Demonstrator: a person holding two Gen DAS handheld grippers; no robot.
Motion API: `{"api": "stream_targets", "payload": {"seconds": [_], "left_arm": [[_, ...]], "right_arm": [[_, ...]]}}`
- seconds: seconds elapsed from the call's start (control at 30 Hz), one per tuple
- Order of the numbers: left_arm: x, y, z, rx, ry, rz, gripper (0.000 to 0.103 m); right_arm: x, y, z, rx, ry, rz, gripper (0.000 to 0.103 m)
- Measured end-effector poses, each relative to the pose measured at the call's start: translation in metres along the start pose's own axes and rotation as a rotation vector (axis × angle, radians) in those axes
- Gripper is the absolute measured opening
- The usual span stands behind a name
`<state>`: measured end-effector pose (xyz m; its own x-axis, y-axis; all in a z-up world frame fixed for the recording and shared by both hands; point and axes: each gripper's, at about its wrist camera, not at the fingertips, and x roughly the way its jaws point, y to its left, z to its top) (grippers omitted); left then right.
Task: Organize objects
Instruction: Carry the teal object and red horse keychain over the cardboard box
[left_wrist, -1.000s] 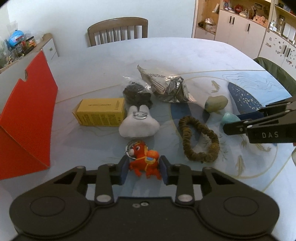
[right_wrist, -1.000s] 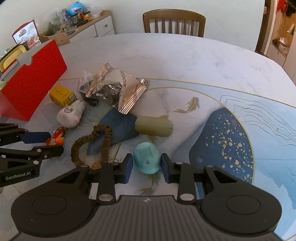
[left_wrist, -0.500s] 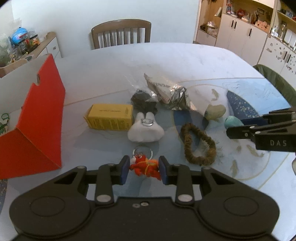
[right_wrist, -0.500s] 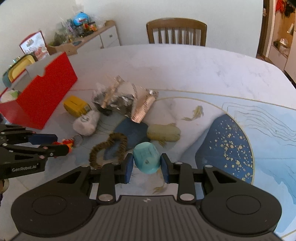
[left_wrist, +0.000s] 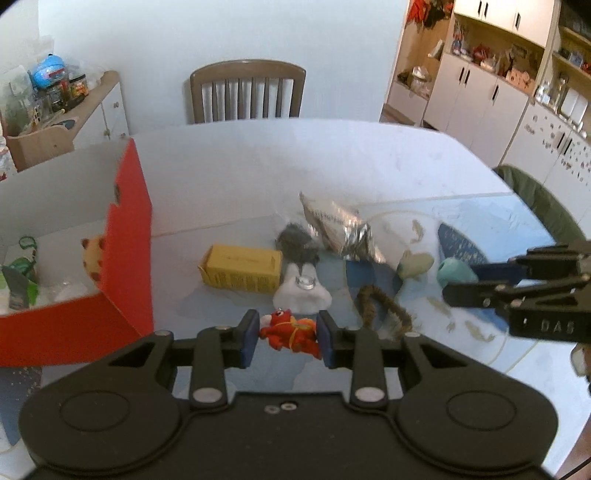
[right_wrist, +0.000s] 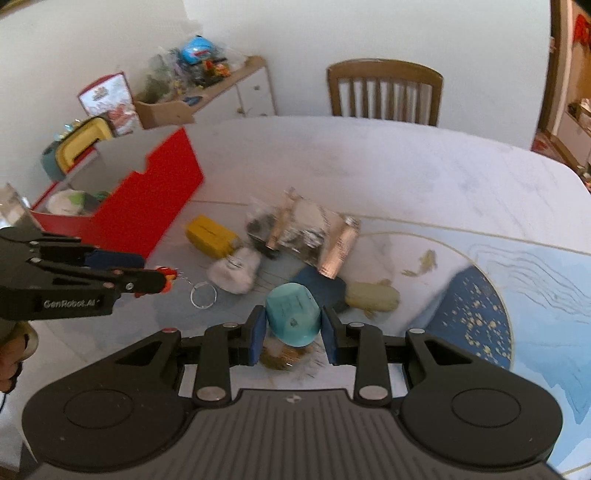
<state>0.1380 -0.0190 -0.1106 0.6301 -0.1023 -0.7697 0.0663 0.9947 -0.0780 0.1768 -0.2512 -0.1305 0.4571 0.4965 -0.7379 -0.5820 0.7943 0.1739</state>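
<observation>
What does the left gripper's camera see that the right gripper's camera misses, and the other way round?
Only the left wrist view shows the white cabinets and a spotted yellow toy inside the red box. Only the right wrist view shows the key ring dangling from the red toy. Both show the yellow carton, the foil bag and the teal cup.

Between my left fingers, a red-orange toy (left_wrist: 289, 329). Between my right, a teal cup (right_wrist: 293, 318). Beyond: a red box (left_wrist: 127, 254), a yellow carton (left_wrist: 242, 271), a crinkled silver wrapper (left_wrist: 341, 232).
</observation>
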Motion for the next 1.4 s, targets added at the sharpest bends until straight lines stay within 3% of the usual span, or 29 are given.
{"api": "stream_targets", "payload": {"seconds": [0.33,0.77,1.03,1.4], "left_arm": [[-0.053,0.026,0.033,-0.044,-0.108,-0.015,0.032],[-0.104,0.075,0.073,-0.049,-0.237,0.055,0.032],[-0.109,0.124,0.083,-0.084,-0.230,0.104,0.032],[-0.080,0.184,0.081,-0.114,-0.157,0.161,0.032]], "right_arm": [[-0.019,0.045,0.035,-0.073,-0.048,0.062,0.031],[-0.019,0.112,0.094,-0.190,-0.118,0.115,0.031],[0.001,0.155,0.120,-0.234,-0.129,0.137,0.031],[0.061,0.206,0.133,-0.287,-0.062,0.137,0.031]]}}
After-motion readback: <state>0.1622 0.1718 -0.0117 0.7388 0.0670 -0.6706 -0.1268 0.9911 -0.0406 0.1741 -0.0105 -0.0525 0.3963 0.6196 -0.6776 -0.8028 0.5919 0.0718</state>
